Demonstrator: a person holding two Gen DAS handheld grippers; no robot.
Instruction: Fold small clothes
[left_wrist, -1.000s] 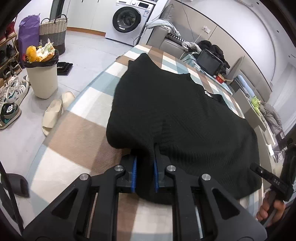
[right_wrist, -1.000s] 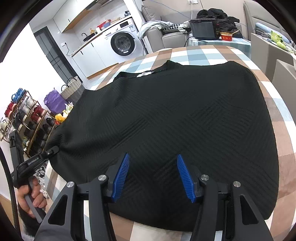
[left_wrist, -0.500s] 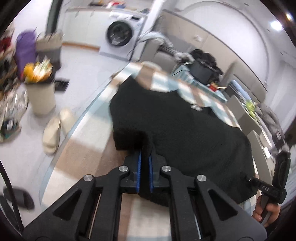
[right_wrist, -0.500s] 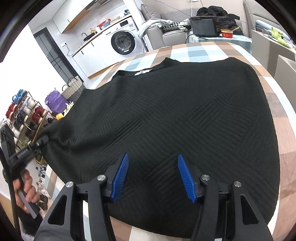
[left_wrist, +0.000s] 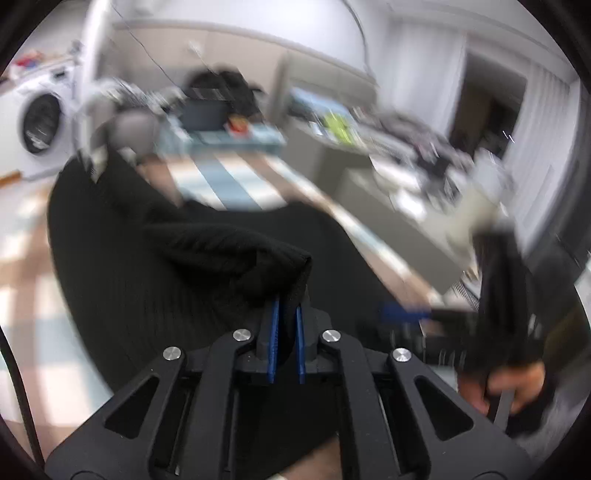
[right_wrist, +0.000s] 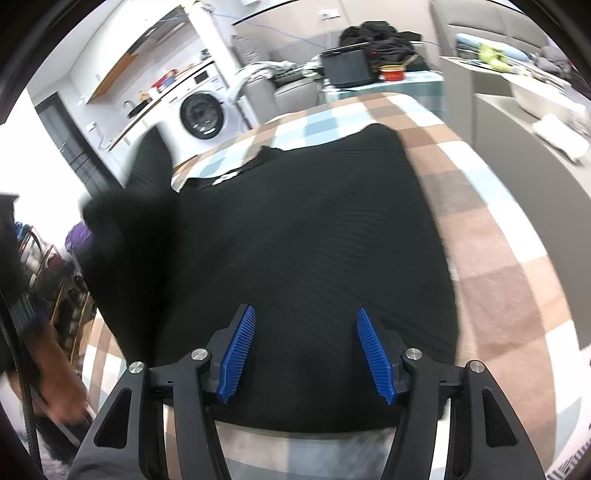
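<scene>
You won't find any writing you can read here. The white tag (right_wrist: 222, 179) at the neck of the black top (right_wrist: 295, 240) is too small to make out, and the washer (right_wrist: 201, 114) panel shows no legible marks.

Beyond my table's checked cloth (right_wrist: 491, 206) of brown, pale blue and white, I see a white washing machine (right_wrist: 201, 112) under a counter, with a dark doorway (right_wrist: 70, 140) to its left. A grey sofa (right_wrist: 291, 86) strewn with laundry sits against the pale wall, a shoe rack (right_wrist: 40, 258) stands at far left, and light grey cabinets (right_wrist: 491, 107) run along the right.
</scene>
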